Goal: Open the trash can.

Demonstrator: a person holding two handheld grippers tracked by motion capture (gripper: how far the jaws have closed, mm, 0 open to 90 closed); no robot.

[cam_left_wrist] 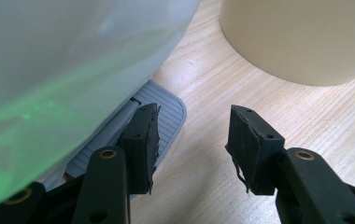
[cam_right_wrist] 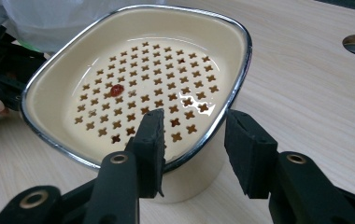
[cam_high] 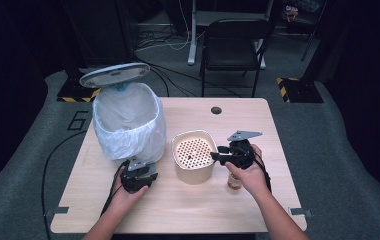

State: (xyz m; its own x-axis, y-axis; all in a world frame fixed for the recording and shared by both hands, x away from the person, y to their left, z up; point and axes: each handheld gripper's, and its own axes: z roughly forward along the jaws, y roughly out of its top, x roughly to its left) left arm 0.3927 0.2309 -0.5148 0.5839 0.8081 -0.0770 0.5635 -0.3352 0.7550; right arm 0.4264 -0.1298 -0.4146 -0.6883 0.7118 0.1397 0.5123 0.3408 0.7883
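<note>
Two hands are holding black grippers over a light wooden table (cam_high: 258,130). Standing at the back left of the table is the biggest thing, a bin (cam_high: 128,125) with a white bag in it, and its grey lid (cam_high: 114,75) is tipping up. Sitting just beside the bin is a cream tub (cam_high: 194,156) with a shiny rim and a tray full of little cross holes. The left gripper (cam_left_wrist: 192,140) is hanging open down by the bin's grey foot pedal (cam_left_wrist: 166,112), with one jaw over the pedal. The right gripper (cam_right_wrist: 194,140) is open too, with one jaw inside the tub's rim and one outside. Lying on the tray is one tiny red bit (cam_right_wrist: 116,90).
</note>
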